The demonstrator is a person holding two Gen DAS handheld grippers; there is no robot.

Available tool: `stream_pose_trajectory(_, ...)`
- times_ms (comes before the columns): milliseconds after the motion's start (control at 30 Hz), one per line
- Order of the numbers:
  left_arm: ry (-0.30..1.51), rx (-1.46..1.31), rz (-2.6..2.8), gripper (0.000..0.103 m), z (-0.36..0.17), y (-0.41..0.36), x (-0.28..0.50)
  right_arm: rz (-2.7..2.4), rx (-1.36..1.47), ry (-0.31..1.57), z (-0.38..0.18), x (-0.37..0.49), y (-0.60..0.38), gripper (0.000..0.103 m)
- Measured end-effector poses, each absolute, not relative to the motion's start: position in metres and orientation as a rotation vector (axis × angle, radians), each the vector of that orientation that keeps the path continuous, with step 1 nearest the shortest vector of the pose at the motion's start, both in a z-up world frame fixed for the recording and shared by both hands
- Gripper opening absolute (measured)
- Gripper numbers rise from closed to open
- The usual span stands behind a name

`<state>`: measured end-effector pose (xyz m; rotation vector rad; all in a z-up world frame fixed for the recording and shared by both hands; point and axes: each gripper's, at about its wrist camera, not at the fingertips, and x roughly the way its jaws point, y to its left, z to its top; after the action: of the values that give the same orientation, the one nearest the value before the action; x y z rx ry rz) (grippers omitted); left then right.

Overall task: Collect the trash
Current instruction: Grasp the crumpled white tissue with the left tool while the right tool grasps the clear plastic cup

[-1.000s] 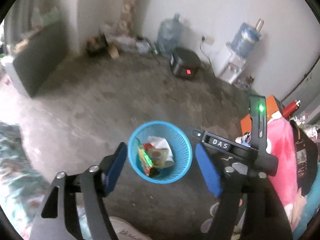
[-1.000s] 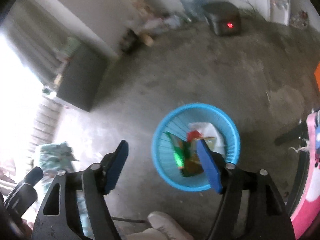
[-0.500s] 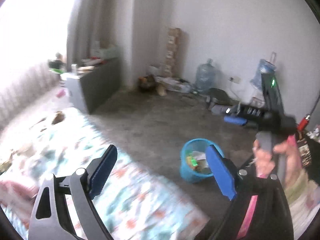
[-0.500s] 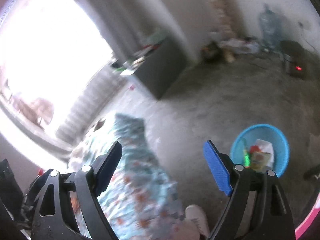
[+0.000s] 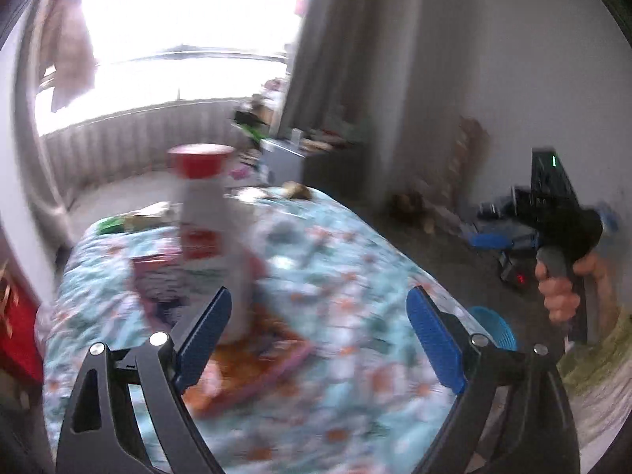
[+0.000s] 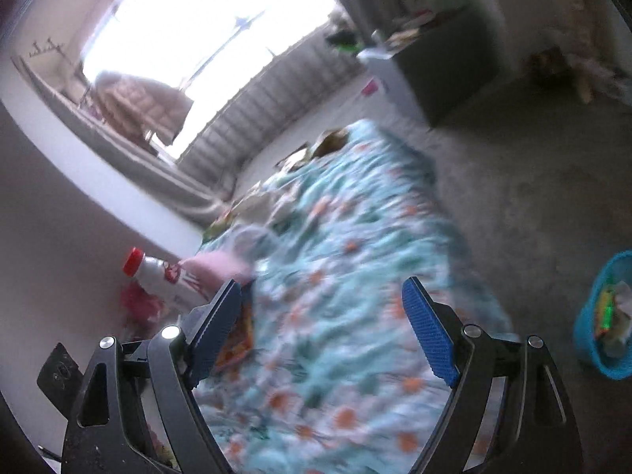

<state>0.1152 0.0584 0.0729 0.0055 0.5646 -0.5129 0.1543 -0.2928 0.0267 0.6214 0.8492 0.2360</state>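
My left gripper [image 5: 320, 335] is open and empty above a bed with a teal flowered cover [image 5: 355, 276]. A white bottle with a red cap [image 5: 209, 229] stands on the bed just beyond its left finger, on an orange packet [image 5: 252, 355]. My right gripper [image 6: 324, 335] is open and empty over the same bed [image 6: 355, 296]; the bottle [image 6: 158, 276] shows at its left. The blue trash basket [image 6: 608, 316] with wrappers inside stands on the floor at the right, and also shows in the left wrist view [image 5: 493, 328]. Both views are blurred.
More wrappers and litter [image 6: 312, 150] lie at the bed's far end. A dark cabinet [image 6: 434, 71] stands by the bright window. The hand holding the right gripper [image 5: 561, 237] shows at the right. A grey concrete floor [image 6: 533, 197] lies right of the bed.
Both grippers swung left, away from the basket and up over the bed. The bottle has come into view. Both stay open and empty.
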Motion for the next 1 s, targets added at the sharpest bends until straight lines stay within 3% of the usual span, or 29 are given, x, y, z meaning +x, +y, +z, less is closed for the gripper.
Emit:
stream_pose_trajectory(233,0.475,-0.231,-0.386,0.088,0.107,0.183,0.175,0.311,0.627,0.917,0.015,0.205,-0.244,0.075)
stream_pose_trajectory(433,0.674,-0.357,-0.478,0.088,0.100,0.221,0.308,0.350,0.644,0.982,-0.006,0.253,-0.218,0.068)
stream_pose_trajectory(667,1.007,-0.374,-0.685,0.086,0.049,0.160,0.435,0.363,0.641,1.052,-0.027,0.291,-0.201,0.062)
stream_pose_trajectory(1000,1.239,-0.078,-0.785,0.072,-0.006,0.049,0.484,0.392,0.638,1.109,-0.042,0.315,-0.194,0.050)
